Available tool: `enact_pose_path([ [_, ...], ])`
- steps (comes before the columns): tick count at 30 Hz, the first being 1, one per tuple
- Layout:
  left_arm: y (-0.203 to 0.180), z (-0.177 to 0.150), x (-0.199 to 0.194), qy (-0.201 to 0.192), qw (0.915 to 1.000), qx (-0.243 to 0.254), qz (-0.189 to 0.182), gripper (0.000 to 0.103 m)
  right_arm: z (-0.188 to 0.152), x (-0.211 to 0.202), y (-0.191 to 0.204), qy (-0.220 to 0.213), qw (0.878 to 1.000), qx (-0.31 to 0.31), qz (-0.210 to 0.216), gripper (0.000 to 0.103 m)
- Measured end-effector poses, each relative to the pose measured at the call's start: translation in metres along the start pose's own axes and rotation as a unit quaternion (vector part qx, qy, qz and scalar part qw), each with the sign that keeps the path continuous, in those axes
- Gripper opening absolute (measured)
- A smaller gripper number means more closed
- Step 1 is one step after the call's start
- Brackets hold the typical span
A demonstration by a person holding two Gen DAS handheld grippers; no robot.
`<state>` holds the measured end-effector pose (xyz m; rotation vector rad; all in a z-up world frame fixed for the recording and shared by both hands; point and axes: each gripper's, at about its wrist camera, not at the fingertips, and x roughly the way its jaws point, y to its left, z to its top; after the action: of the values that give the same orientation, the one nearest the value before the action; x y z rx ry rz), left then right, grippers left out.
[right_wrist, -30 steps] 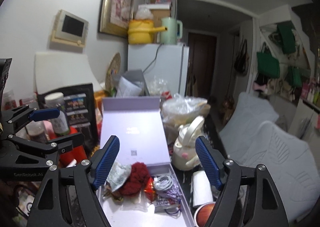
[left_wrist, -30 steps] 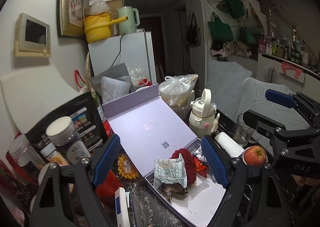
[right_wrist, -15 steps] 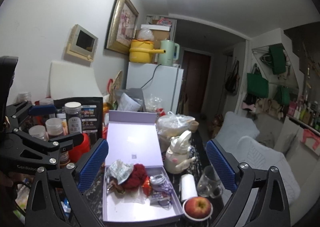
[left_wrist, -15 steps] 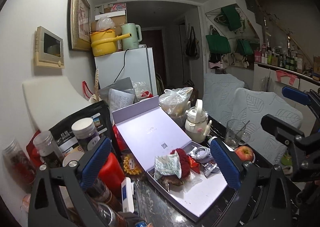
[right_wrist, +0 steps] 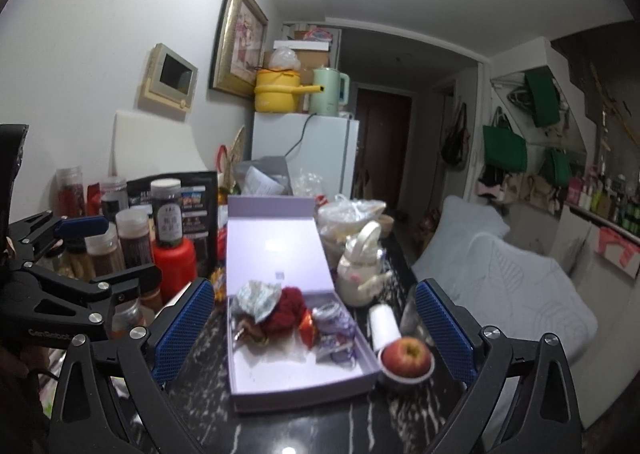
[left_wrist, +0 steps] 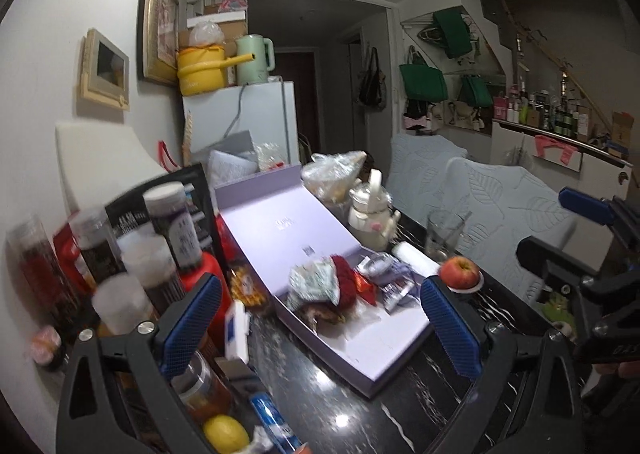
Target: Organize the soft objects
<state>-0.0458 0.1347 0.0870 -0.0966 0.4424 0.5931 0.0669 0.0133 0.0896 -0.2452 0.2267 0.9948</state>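
Both your grippers have drawn back from the lavender box (right_wrist: 298,382) since a second ago and their jaws have just been opening — left gripper (left_wrist: 322,328) and right gripper (right_wrist: 314,328) now stand wide with nothing between the pads. Toward the box's hinge end, the patterned cloth (right_wrist: 258,300) lies at its left wall, touching the red knitted piece (right_wrist: 290,308) just right of it. You look to be between picks — next, choose one soft piece and close in squarely on it.
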Motion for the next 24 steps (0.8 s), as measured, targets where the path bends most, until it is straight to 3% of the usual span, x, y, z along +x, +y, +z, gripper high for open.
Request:
enact_pose_path([
  [12,-0.017,-0.054,0.010,0.028,0.9991,-0.009,-0.031,0.101,-0.066,-0.002,-0.008,0.065,0.997,0.037,-0.027,0.102],
  [24,-0.024,-0.085,0.022,0.051,0.9975,-0.016,-0.047,0.101,-0.101,-0.002,-0.009,0.083,0.995,0.055,-0.031,0.102],
])
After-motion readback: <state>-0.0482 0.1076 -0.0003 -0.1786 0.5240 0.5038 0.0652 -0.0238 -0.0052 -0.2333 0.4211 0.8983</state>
